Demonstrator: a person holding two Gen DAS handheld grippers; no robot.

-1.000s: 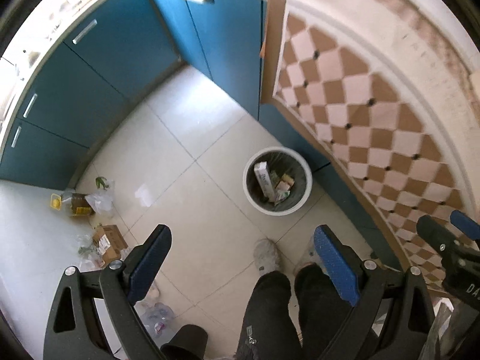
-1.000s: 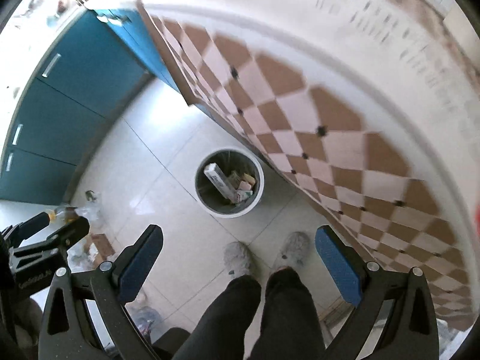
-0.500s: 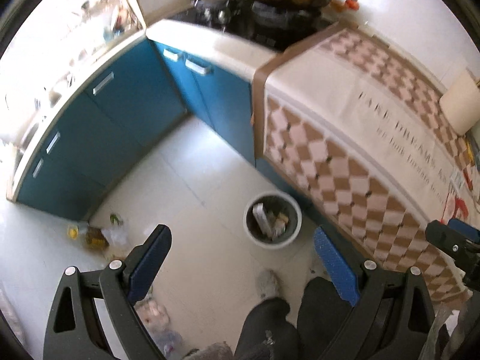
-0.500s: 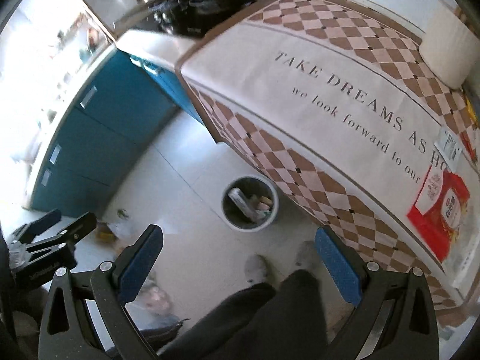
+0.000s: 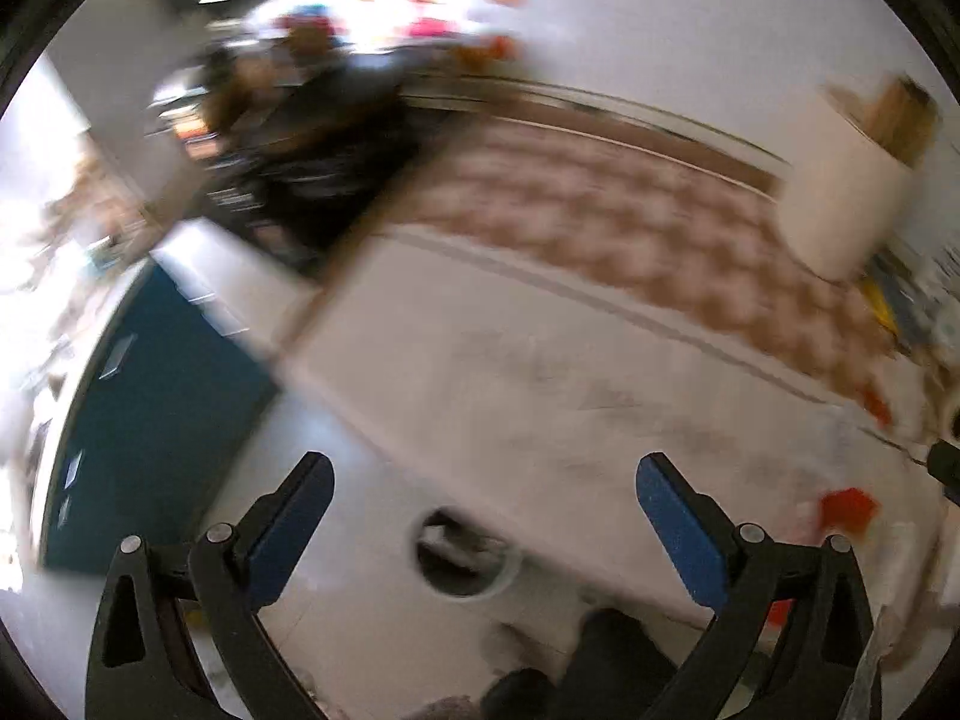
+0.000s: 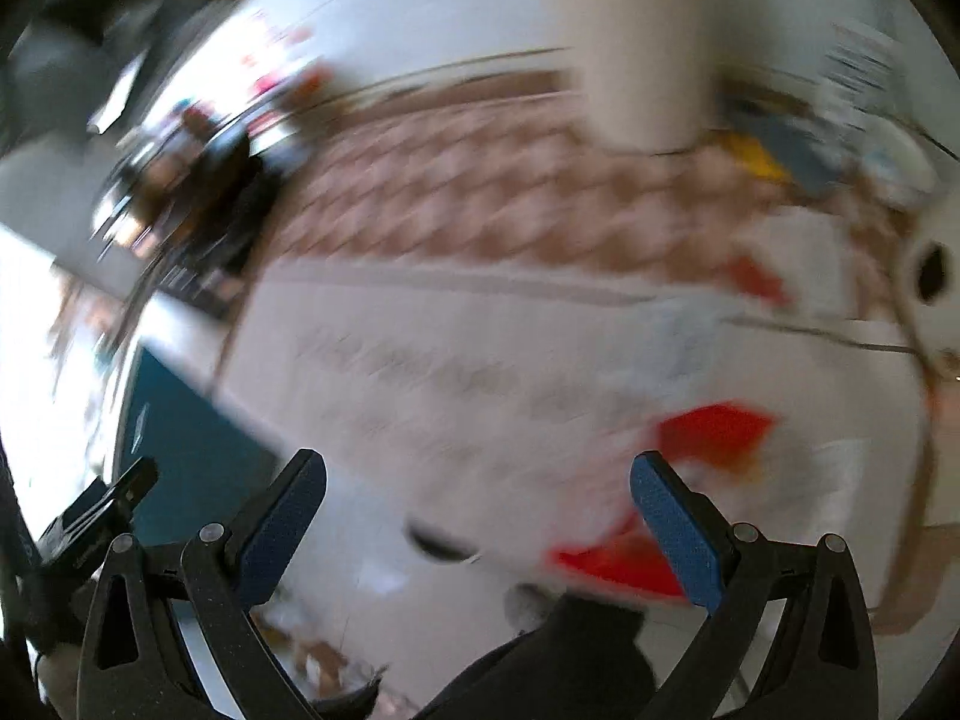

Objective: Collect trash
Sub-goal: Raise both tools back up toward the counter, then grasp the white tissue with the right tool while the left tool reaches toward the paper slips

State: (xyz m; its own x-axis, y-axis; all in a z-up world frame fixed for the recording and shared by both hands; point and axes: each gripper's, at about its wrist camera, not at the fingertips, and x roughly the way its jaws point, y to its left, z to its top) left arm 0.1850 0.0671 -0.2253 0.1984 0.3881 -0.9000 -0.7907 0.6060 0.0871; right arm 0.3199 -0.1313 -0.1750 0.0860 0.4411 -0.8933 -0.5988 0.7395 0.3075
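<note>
**Bin low in view, both tools empty**

We see the trash bin (image 5: 465, 558) as a blurred round mouth on the floor, low in the left wrist view, between our two fingertips and just beside the edge of the cloth-covered surface (image 5: 540, 372). Its opening faces up toward us; the contents are too smeared to name, and we cannot tell any long axis among them. In the right wrist view the bin (image 6: 441, 540) is only a dark streak in the same low spot.

Our left tool (image 5: 483, 498) stands wide, its jaws having just opened a little further, with nothing between the blue pads. Our right tool (image 6: 477, 495) is also spread wide and holds nothing.

A red packet (image 6: 714, 432) lies on the surface near the right tool's right finger. Blue cabinets (image 5: 150, 408) stand to the left. A dark trouser leg (image 5: 606, 660) shows at the bottom edge.
</note>
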